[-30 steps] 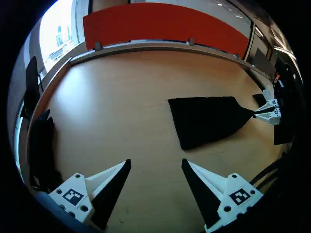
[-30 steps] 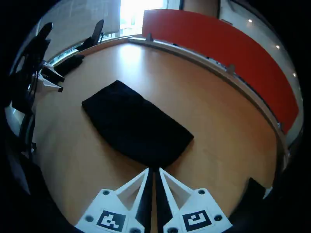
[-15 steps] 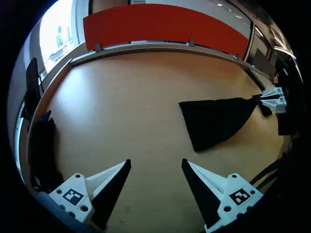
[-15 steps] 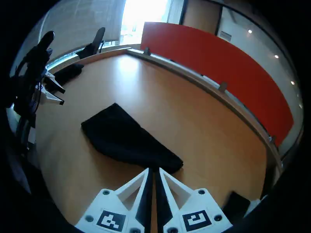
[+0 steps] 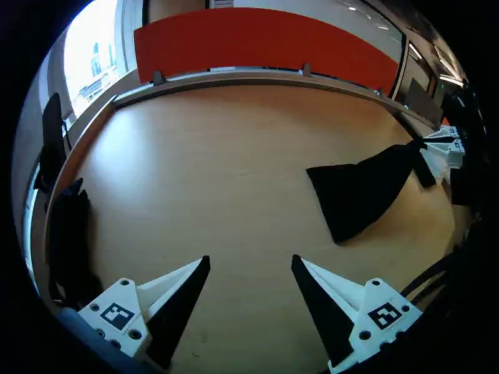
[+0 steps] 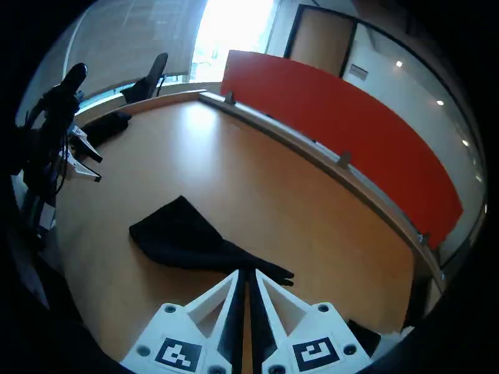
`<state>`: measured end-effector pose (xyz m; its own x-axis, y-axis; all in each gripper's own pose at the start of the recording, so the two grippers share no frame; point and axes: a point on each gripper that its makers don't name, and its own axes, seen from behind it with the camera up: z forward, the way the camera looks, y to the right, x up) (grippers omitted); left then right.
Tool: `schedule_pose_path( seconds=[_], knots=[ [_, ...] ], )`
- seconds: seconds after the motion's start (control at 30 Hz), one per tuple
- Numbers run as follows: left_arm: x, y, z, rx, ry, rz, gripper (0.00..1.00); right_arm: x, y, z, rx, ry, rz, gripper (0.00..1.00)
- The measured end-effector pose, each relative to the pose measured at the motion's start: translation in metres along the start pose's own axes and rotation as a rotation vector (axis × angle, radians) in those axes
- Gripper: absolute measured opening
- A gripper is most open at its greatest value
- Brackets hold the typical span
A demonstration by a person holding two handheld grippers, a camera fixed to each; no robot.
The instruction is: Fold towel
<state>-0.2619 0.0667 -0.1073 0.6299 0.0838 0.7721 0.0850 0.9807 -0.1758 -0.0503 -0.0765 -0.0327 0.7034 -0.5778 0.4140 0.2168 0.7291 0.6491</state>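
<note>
A black towel [image 5: 365, 187] hangs partly lifted over the wooden table [image 5: 206, 168]. My right gripper [image 5: 440, 153] is shut on the towel's far right corner and holds it up off the surface. In the right gripper view the towel [image 6: 187, 243] trails away from my shut right gripper [image 6: 247, 274], its far end resting on the table [image 6: 262, 181]. My left gripper [image 5: 249, 265] stands open above bare wood, well short of the towel. In the right gripper view, the left gripper [image 6: 84, 156] sits far off at the left edge, held by a dark-sleeved hand.
A red divider panel [image 5: 262, 43] runs along the table's far edge, also the red panel [image 6: 349, 137] in the right gripper view. Dark chairs [image 5: 65, 237] stand at the left. A bright window [image 6: 231, 31] lies behind. Another dark cloth [image 6: 106, 124] lies near the table's far corner.
My right gripper has risen and pulled back with the towel's corner, lifting the cloth off the table and bunching it into a narrower drape. The left gripper has stayed put.
</note>
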Motion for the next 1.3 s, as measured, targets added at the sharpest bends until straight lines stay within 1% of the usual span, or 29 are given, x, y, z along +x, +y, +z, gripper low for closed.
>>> schedule_pose_path(
  seconds=[0.17,0.3,0.47,0.67,0.97,1.3],
  knots=[
    [0.000,0.001,0.000,0.000,0.000,0.001,0.97,0.002,0.007,-0.007,-0.012,0.001,-0.010,0.05],
    [-0.001,0.001,0.000,0.001,0.000,0.002,0.97,0.003,0.010,-0.009,-0.017,0.002,-0.017,0.05],
    [-0.001,0.002,0.000,0.000,0.000,0.001,0.97,0.005,0.010,-0.008,-0.012,0.003,-0.025,0.05],
    [0.000,0.003,-0.001,-0.003,0.002,-0.004,0.97,0.008,0.003,-0.006,0.007,0.006,-0.037,0.05],
    [0.003,0.004,-0.004,-0.006,0.011,-0.012,0.97,0.013,-0.017,0.005,0.049,0.005,-0.065,0.05],
    [0.005,0.000,-0.007,0.002,0.017,-0.010,0.97,0.019,-0.054,0.022,0.122,0.001,-0.099,0.05]
  ],
)
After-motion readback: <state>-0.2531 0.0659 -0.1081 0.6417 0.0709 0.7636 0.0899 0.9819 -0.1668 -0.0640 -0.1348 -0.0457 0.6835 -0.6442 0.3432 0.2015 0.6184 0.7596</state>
